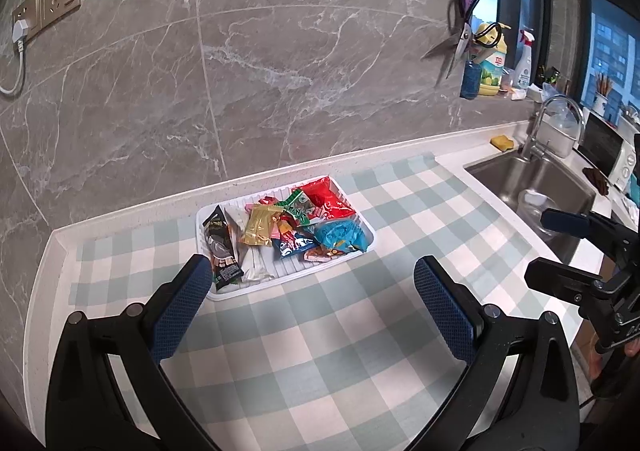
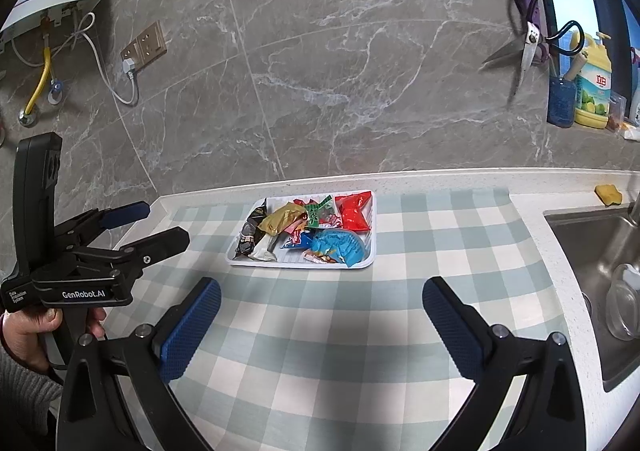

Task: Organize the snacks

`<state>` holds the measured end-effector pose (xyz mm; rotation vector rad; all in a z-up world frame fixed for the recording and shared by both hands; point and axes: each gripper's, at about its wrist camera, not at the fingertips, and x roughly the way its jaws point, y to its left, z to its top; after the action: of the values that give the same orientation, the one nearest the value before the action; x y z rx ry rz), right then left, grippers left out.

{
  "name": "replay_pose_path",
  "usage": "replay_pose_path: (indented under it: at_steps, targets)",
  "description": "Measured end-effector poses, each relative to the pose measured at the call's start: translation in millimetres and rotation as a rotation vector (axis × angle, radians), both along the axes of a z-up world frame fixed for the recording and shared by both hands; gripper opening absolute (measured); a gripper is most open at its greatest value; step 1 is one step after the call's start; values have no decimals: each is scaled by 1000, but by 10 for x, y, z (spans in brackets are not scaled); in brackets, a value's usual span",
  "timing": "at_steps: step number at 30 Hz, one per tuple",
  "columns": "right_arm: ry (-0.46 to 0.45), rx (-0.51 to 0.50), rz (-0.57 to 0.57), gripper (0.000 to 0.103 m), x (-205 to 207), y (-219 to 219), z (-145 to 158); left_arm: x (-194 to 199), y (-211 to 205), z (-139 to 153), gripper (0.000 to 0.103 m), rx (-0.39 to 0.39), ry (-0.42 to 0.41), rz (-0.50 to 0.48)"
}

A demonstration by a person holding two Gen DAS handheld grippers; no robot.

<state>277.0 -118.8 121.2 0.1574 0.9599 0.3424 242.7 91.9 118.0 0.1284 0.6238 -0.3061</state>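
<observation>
The white tray sits on the checked cloth toward the back of the tabletop, close to the marble wall, and it is heaped with snack packets: a red packet at its 1 o'clock corner, a green one beside that, a gold wrapper in the middle, a blue packet at 4 o'clock and a black packet leaning along the 9 o'clock end. Both tools hang above the bare cloth in front of the tray, touching nothing. The left tool has its blue-padded fingers spread wide and empty, the tray at its 12 o'clock. The right tool is likewise wide apart and empty. From the right camera, a hand grips the left tool's handle at 9 o'clock. A steel sink lies at 3 o'clock of the tray, scissors hanging on the wall above.
</observation>
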Motion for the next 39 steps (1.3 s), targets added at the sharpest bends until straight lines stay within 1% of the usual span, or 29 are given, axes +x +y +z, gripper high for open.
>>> replay_pose_path:
  at_steps: [39]
  targets:
    - [-3,-2,-4,103,-47,8,19,-29,24,21,102,0,-6,-1]
